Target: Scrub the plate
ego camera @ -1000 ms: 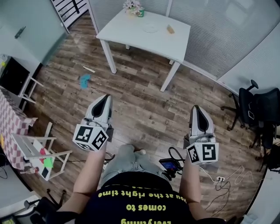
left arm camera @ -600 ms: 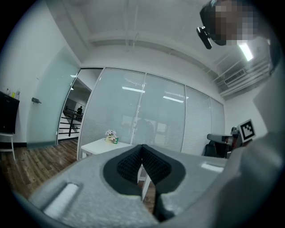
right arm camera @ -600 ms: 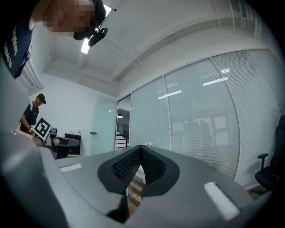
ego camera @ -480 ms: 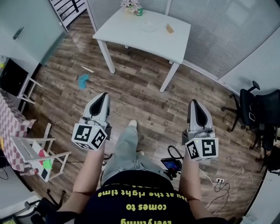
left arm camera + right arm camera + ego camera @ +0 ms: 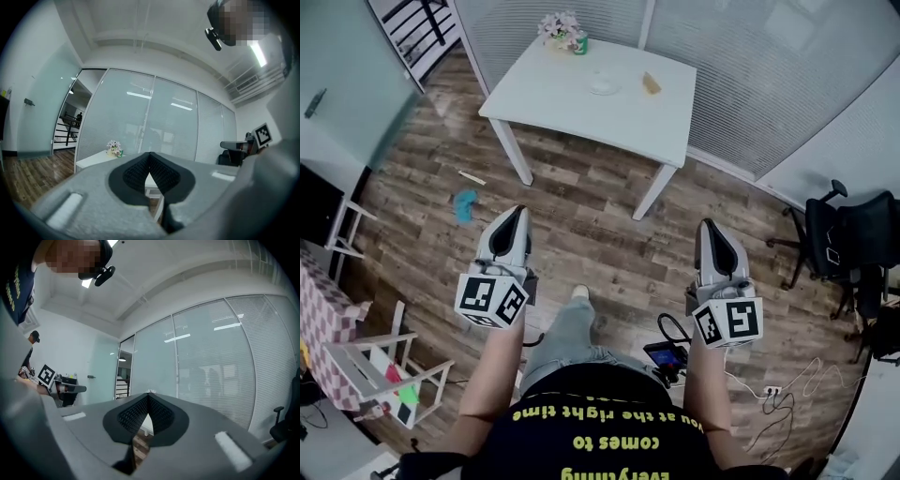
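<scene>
A clear plate [image 5: 602,84] lies on a white table [image 5: 581,117] far ahead of me, with a tan sponge [image 5: 651,82] to its right and a small pot of flowers [image 5: 562,30] at the back left corner. My left gripper [image 5: 517,212] and right gripper [image 5: 705,226] are held level over the wooden floor, well short of the table. Both are shut with nothing between the pads. In the left gripper view the shut gripper [image 5: 150,153] points at the table [image 5: 93,160] and the flowers [image 5: 113,147]. In the right gripper view the shut gripper [image 5: 149,393] hides most of the table.
Black office chairs [image 5: 848,234] stand at the right. A blue scrap [image 5: 465,204] and a pale stick [image 5: 472,176] lie on the floor at the left. A white rack [image 5: 380,361] is at the lower left, cables [image 5: 769,386] at the lower right. A glass partition [image 5: 741,56] runs behind the table.
The person has stepped toward the table, which now sits lower and larger in the head view. Both grippers have been carried forward, still shut and level.
</scene>
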Demonstrator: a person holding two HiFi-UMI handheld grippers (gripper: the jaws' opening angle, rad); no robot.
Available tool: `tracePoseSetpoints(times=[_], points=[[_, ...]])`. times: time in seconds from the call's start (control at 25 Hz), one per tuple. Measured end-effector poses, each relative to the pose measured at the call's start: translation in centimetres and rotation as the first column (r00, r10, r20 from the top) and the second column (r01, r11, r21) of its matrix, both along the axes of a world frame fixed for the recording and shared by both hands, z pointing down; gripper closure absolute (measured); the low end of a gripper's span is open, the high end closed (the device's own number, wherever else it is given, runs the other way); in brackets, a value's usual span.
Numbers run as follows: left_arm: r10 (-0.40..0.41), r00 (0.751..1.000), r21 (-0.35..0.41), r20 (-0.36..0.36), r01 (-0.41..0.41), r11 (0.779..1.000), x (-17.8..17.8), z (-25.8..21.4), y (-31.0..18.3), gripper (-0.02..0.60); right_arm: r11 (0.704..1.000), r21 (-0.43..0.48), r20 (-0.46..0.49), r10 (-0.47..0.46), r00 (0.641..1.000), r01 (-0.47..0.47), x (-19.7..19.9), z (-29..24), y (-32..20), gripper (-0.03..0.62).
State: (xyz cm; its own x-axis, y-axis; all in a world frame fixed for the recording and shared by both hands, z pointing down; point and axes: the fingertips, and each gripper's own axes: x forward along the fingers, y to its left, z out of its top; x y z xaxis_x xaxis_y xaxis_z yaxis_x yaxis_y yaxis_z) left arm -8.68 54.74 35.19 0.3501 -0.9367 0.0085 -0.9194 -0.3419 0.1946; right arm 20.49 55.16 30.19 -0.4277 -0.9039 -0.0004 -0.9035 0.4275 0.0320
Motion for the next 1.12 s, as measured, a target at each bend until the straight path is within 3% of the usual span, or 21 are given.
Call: tracePoseSetpoints(times=[0.2,0.6,1.12], points=[[-0.001,1.000,0.042,0.017,0.001,0.999,-1.9,-1.2,-5.4,0.581,0.999,0.007,0.018,0.036,0.999,-0.036,-0.9,-0.6,-4.8,0.588],[0.028,1.000,-0.003,0.009,-0.028,1.000,-5.1,0.8,-12.8,0.581,0.997,-0.011,0.003,0.076,0.997,-0.076,-3.5,0.2,-11.6,0.588],[0.014,1.000,-0.026,0.006,-0.014,1.000,-7.6,1.8,-15.7,0.581,0.997,-0.028,-0.013,0.065,0.998,-0.065,-5.6,0.9,-16.1,0.588]])
